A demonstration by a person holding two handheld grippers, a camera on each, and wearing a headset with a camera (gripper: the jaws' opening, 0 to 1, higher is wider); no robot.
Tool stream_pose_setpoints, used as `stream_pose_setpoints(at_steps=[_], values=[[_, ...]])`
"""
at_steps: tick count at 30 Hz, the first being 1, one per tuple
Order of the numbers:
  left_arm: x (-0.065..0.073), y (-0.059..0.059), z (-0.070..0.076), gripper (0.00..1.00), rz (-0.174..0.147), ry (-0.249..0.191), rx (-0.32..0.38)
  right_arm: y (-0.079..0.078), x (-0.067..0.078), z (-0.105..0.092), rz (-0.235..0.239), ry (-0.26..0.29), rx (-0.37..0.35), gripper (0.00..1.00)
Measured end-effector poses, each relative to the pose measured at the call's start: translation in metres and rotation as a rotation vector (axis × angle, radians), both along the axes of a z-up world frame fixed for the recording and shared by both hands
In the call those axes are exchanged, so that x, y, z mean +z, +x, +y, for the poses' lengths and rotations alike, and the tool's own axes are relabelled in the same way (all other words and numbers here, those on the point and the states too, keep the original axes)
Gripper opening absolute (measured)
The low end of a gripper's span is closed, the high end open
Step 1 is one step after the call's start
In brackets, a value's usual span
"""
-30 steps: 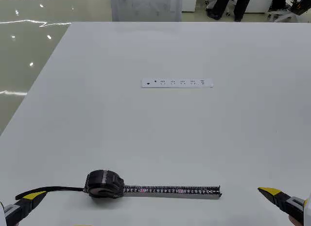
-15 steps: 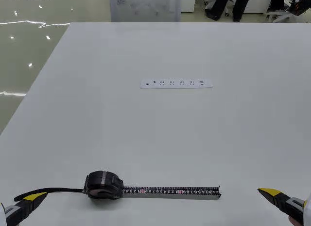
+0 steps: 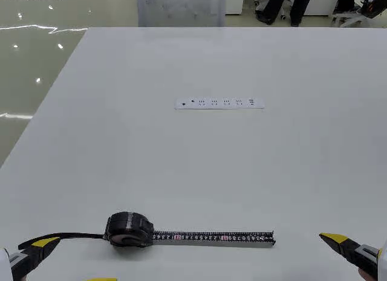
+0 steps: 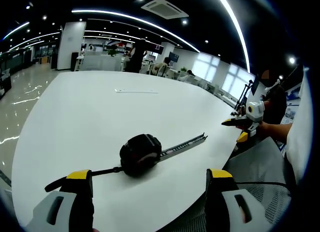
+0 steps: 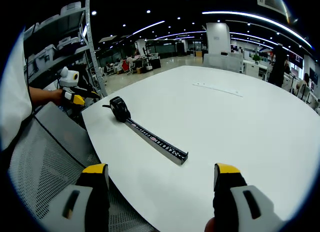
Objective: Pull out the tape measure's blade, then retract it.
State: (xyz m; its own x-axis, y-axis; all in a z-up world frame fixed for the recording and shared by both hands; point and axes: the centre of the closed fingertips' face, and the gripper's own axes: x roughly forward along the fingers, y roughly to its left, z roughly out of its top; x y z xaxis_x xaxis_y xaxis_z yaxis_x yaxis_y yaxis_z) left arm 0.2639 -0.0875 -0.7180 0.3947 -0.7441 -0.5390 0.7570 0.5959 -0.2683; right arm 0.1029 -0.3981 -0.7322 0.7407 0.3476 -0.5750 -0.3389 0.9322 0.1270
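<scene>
L gripper [image 4: 148, 174] and R gripper [image 5: 162, 168] are hovering, jaws gaping wide, gripping nothing. Tape [image 3: 129, 229] is lying on table [image 3: 211, 160] between them, touching neither, with blade [image 3: 214, 237] sticking out toward R.

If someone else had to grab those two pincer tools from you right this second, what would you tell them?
Left gripper: open, holding nothing, off the table's near edge beside the case.
Right gripper: open, holding nothing, beyond the blade's free end.
Black round tape measure case sits near the front edge of the white table. Its black numbered blade lies flat, pointing toward the right gripper.
Done: blade pulled out. Left: retract it.
</scene>
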Motion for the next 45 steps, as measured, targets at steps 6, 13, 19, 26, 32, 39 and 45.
stream_pose_setpoints(at_steps=[6, 13, 19, 26, 32, 39, 45], values=[[-0.001, 0.002, -0.004, 0.9, 0.006, 0.008, 0.006, 0.0, -0.001, 0.0, 0.002, 0.003, -0.004, 0.87], [-0.003, 0.003, -0.011, 0.9, 0.015, 0.009, 0.0, 0.0, 0.0, 0.0, 0.001, 0.004, -0.004, 0.87], [-0.004, 0.004, -0.017, 0.9, 0.026, 0.01, 0.004, 0.0, -0.001, -0.001, 0.005, 0.003, -0.003, 0.87], [-0.006, 0.007, -0.027, 0.9, 0.029, 0.016, 0.007, 0.001, -0.002, 0.0, 0.007, 0.008, -0.003, 0.87], [-0.011, 0.011, -0.032, 0.89, 0.053, 0.029, 0.019, 0.001, -0.003, 0.0, 0.008, 0.01, -0.001, 0.87], [-0.014, 0.014, -0.042, 0.88, 0.067, 0.038, 0.022, 0.002, -0.006, 0.0, 0.012, 0.014, -0.001, 0.87], [-0.02, 0.016, -0.05, 0.88, 0.101, 0.054, 0.029, 0.003, -0.005, 0.001, 0.007, 0.016, 0.003, 0.86]])
